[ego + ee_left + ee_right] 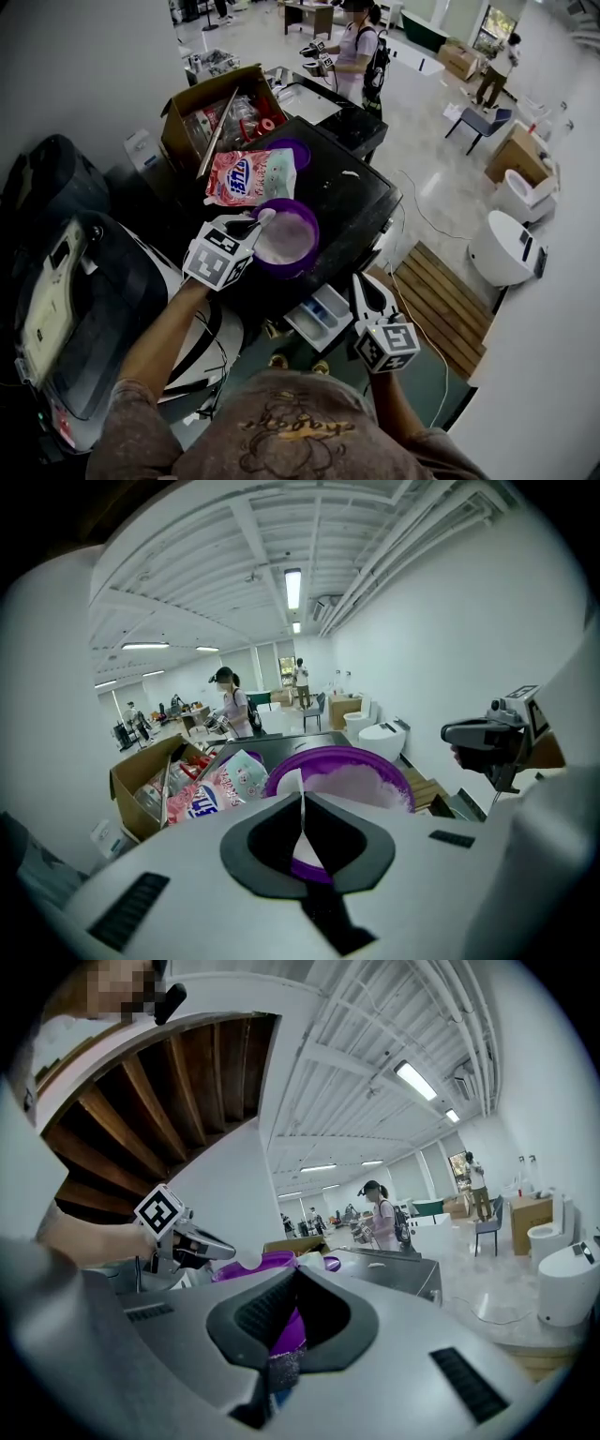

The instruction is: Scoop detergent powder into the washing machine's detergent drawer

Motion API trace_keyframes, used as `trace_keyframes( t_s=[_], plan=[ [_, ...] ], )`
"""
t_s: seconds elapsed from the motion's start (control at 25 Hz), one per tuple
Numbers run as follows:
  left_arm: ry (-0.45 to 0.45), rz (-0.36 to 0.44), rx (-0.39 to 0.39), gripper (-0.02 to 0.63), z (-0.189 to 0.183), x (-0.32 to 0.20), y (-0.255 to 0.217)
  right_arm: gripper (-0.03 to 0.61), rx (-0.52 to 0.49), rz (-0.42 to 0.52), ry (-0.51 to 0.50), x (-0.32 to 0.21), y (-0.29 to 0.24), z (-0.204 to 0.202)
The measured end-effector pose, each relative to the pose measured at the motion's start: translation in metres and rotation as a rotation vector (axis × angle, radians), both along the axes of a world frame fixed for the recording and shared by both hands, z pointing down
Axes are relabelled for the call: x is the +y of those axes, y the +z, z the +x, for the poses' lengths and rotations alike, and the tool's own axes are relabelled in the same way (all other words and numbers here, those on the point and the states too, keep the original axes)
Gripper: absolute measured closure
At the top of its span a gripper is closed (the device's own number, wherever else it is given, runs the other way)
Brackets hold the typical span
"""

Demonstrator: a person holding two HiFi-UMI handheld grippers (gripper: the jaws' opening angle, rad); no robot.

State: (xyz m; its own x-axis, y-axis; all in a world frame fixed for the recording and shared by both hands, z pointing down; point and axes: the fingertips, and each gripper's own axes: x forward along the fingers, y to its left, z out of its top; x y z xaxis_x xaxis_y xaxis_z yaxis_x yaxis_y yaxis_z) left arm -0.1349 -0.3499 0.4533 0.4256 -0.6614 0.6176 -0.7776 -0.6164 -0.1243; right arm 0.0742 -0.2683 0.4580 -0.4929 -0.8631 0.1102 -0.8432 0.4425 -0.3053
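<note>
Scoop handle clamped between left fingers over bowl; right fingers closed, empty.

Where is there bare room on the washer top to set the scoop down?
The right side of the black washer top, between the purple bowl and the right edge, is mostly bare. The left and back are crowded: detergent bag, small purple dish, cardboard box.
</note>
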Motion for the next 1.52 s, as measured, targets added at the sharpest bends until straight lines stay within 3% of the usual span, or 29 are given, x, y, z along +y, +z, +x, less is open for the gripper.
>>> trace_keyframes(
  t_s=[0.4, 0.88, 1.0, 1.16, 1.28, 1.52],
  plan=[
    [0.126, -0.129, -0.173, 0.589, 0.012, -0.005, 0.023, 0.575, -0.01, -0.009, -0.024, -0.004, 0.005, 0.002],
    [0.204, -0.209, -0.343, 0.589, 0.013, -0.01, 0.034, 0.576, -0.004, -0.004, -0.037, -0.002, 0.008, 0.007],
    [0.207, -0.195, -0.398, 0.589, 0.009, -0.015, 0.034, 0.576, -0.039, -0.005, -0.028, -0.001, 0.0, 0.005],
    [0.224, -0.212, -0.421, 0.589, 0.009, -0.014, 0.039, 0.575, -0.021, -0.008, -0.029, 0.001, 0.005, 0.008],
    [0.236, -0.174, -0.479, 0.589, 0.007, -0.019, 0.036, 0.577, -0.031, -0.01, -0.025, 0.002, 0.004, 0.008],
    [0.297, -0.277, -0.484, 0.589, 0.016, -0.004, 0.051, 0.575, -0.031, -0.013, -0.018, 0.005, 0.004, 0.009]
  ],
)
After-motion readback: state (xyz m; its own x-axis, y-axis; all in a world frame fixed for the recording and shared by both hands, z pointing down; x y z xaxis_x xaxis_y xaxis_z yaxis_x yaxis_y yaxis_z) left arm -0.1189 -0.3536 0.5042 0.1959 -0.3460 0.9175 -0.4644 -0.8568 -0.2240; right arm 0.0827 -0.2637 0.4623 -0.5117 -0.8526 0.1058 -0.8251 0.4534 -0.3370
